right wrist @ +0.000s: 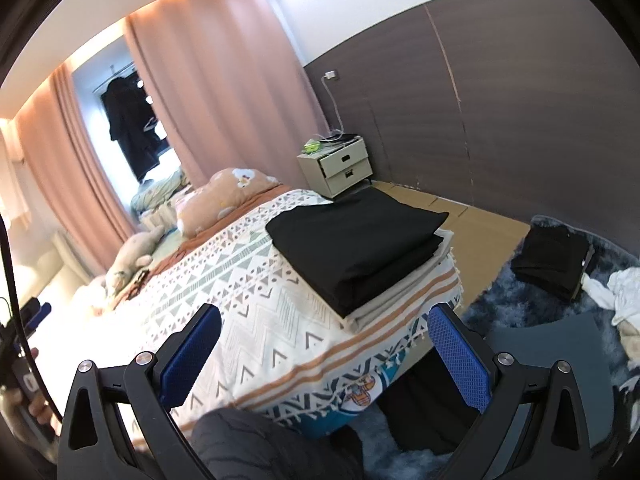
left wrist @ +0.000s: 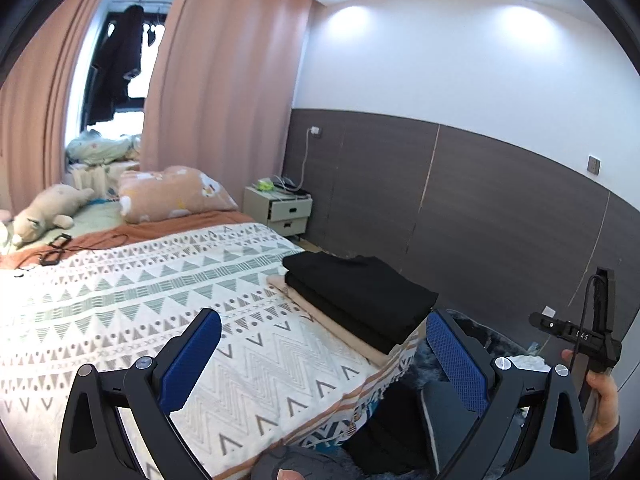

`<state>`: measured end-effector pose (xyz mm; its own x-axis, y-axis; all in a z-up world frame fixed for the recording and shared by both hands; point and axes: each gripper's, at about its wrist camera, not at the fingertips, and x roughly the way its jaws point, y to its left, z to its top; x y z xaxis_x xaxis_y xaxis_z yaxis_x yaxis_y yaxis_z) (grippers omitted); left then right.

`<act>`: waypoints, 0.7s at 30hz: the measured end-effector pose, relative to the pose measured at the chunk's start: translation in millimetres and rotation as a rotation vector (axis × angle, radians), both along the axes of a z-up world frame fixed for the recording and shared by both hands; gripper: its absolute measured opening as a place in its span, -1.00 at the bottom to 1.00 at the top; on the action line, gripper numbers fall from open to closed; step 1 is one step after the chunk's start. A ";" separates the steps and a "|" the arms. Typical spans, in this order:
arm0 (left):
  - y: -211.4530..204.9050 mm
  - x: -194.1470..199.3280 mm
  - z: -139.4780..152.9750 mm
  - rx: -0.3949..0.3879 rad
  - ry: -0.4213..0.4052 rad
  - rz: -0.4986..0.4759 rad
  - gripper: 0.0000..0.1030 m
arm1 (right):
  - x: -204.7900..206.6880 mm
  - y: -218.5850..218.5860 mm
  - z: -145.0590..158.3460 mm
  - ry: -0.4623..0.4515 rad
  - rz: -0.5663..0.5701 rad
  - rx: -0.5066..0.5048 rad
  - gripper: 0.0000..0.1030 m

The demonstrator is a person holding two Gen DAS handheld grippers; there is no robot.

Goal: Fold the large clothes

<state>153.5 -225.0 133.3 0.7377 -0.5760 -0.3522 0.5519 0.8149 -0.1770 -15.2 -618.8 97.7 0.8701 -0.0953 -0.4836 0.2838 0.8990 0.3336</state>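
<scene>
- Left wrist view: left gripper (left wrist: pixel 324 350) is seen with jaws spread wide and nothing between them, held above the patterned bed cover (left wrist: pixel 160 280).
- Right wrist view: right gripper (right wrist: pixel 324 346) is likewise released, jaws fully apart and empty, aimed at the bed corner.
- Folded stack (right wrist: pixel 356 240): black garments are laid on paler folded pieces, resting at the bed's near corner, close to the edge; no gripper is touching it.
- Unfolded clothes: a dark bundle (right wrist: pixel 552 256) and white garments (right wrist: pixel 624 292) are seen on the blue shaggy rug (right wrist: pixel 500 296), well apart from the stack.
- Progress, as judged: several items appear finished; more appears left on the floor.
- Hazard, stack: placement near the edge is noted; a brush from a passing gripper or a tug on the cover could tip it to the floor.
- Hazard, pickup: rug pile could be pinched together with fabric, or two garments lifted at once.
- Hazard, cable: a black cable (right wrist: pixel 12 280) hanging by the other hand could snag cloth.
</scene>
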 end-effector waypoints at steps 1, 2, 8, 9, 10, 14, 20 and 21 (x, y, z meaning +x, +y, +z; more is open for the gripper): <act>4.0 -7.3 -1.3 0.004 -0.009 0.010 0.99 | -3.0 5.3 0.1 0.000 0.010 -0.008 1.00; 7.6 -14.1 -2.5 0.012 -0.017 0.021 0.99 | -5.8 10.5 -0.1 0.000 0.017 -0.015 1.00; 27.2 -51.9 -16.8 0.039 -0.052 0.057 0.99 | -22.0 37.2 -4.1 -0.026 0.059 -0.034 1.00; 32.1 -58.8 -19.8 0.033 -0.061 0.061 0.99 | -25.4 43.0 -5.2 -0.031 0.063 -0.044 1.00; 37.4 -66.5 -23.3 0.033 -0.074 0.082 0.99 | -27.6 47.1 -6.0 -0.032 0.064 -0.050 1.00; 52.5 -86.8 -37.8 0.028 -0.090 0.110 0.99 | -35.9 62.3 -11.2 -0.044 0.080 -0.067 1.00; 71.0 -115.8 -57.3 0.057 -0.091 0.162 0.99 | -49.0 87.5 -27.1 -0.043 0.104 -0.104 1.00; 74.4 -122.1 -60.2 0.065 -0.093 0.170 0.99 | -50.7 91.8 -31.5 -0.038 0.112 -0.105 1.00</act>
<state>31.3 -150.7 73.1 0.8532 -0.4188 -0.3110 0.4171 0.9057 -0.0755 -65.9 -527.0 66.2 0.8956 -0.0448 -0.4425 0.1685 0.9549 0.2443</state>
